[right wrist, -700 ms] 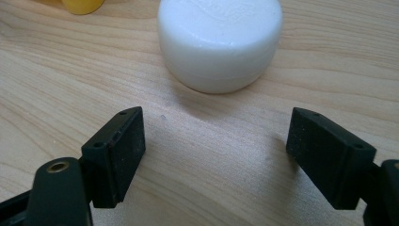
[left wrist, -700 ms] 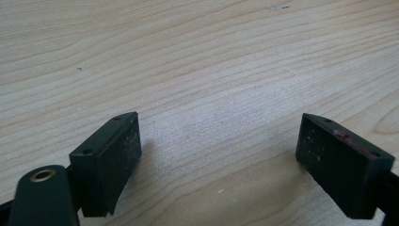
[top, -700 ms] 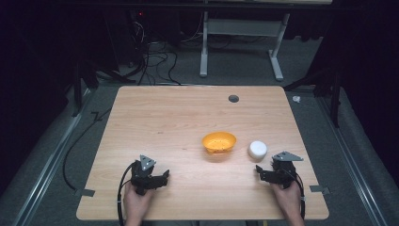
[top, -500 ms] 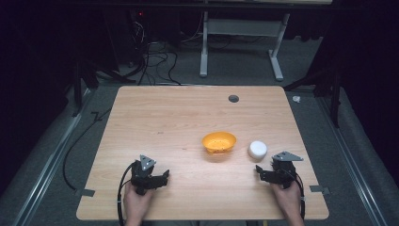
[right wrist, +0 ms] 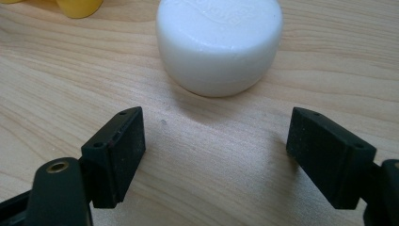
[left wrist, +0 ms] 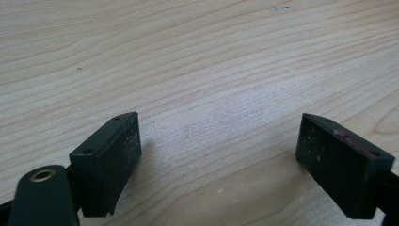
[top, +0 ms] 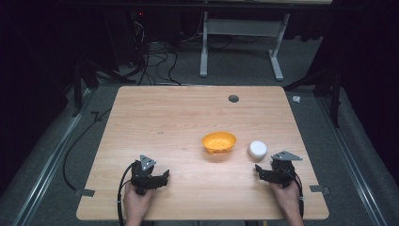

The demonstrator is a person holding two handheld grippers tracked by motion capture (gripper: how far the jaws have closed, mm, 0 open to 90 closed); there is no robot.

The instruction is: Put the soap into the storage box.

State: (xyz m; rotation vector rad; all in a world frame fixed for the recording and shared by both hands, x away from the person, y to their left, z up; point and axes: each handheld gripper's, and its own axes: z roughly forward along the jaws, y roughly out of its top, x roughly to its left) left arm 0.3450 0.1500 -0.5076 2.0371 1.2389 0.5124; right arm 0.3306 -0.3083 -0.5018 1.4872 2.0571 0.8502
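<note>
Two grippers are held low over the near edge of the table (top: 155,113), one in each hand. The right gripper (right wrist: 214,141) is shown with its jaws wide apart and nothing between them; bare wood lies in the gap. Just ahead of these jaws, a white puck (right wrist: 219,42) is seen resting flat on the wood, near but not yet touched. In the high view the same right gripper (top: 263,172) is placed just short of the white puck (top: 257,149). The left gripper (left wrist: 219,155) is likewise held with its jaws spread, and only wood grain is framed between them; in the high view it (top: 157,180) is set well apart from the other things. Beside the puck, toward the middle of the table, an orange bowl (top: 219,142) is seen upright, and it appears empty. The work is judged to be at its very start: the puck is not yet gripped, so reaching, closing, lifting and, presumably, carrying to the bowl all remain.
</note>
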